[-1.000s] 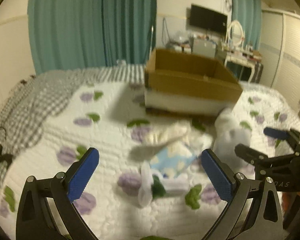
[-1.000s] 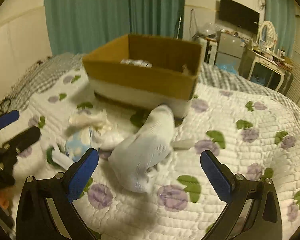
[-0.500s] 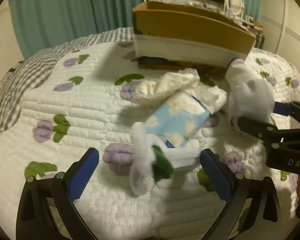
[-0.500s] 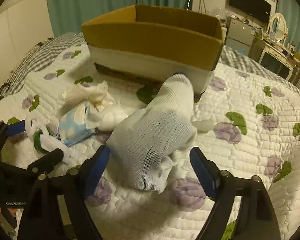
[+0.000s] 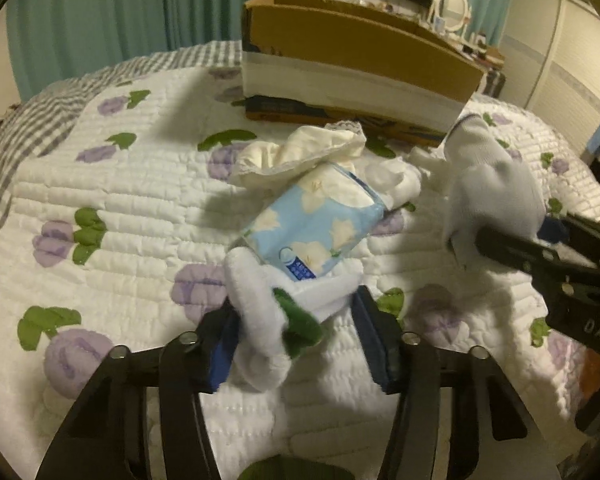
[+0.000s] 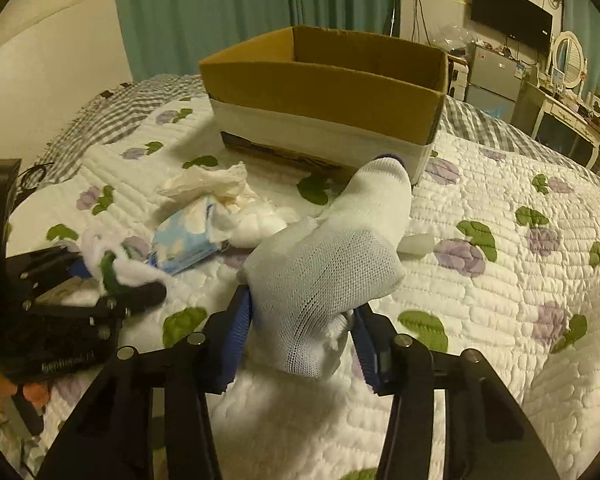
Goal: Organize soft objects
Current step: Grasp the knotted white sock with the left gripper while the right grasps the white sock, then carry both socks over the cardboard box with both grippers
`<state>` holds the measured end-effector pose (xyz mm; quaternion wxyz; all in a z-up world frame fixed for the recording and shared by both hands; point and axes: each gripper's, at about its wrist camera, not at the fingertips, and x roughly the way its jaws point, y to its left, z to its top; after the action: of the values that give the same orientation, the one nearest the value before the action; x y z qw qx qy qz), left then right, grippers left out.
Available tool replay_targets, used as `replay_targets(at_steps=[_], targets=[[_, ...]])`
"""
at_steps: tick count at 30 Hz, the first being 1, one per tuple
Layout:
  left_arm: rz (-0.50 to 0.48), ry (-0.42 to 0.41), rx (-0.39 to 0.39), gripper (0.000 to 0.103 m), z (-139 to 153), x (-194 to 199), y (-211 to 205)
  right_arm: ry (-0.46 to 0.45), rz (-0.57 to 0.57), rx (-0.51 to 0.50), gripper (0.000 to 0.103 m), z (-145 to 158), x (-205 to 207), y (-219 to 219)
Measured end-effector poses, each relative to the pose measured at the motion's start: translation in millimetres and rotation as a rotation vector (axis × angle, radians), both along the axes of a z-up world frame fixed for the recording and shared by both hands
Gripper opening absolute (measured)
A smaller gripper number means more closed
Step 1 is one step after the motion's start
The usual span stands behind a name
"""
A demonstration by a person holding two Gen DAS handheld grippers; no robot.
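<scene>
A view along the left gripper (image 5: 296, 344) over a white quilt (image 5: 112, 208) printed with purple flowers and green leaves. Its two blue-padded fingers are closed on a fluffy white and green soft item (image 5: 268, 320) at the bottom centre. Just beyond lies a light blue tissue pack (image 5: 316, 228) with white flowers, and a crumpled cream cloth (image 5: 300, 152) rests against its far end. At the right edge, the right gripper (image 5: 540, 240) pinches a white sock (image 5: 492, 188). An open cardboard box (image 5: 356, 68) sits on the quilt behind, with teal curtains (image 5: 120, 12) beyond it.
</scene>
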<state>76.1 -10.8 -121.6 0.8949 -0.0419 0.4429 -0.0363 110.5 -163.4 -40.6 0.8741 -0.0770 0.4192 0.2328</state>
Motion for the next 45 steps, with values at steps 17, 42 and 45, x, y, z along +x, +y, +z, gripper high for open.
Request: replay_targets(at_steps=[17, 42, 45], targets=[[-0.013, -0.046, -0.041, 0.031, 22, -23, 8, 0.026, -0.103, 0.044, 0.071, 11, -46, -45], [-0.048, -0.098, -0.073, 0.031, 58, -43, -14, 0.066, -0.046, 0.038, 0.046, 9, -51, -24], [-0.06, -0.114, -0.063, 0.031, 69, -52, -21, 0.035, -0.04, 0.036, 0.046, 25, -61, -24]])
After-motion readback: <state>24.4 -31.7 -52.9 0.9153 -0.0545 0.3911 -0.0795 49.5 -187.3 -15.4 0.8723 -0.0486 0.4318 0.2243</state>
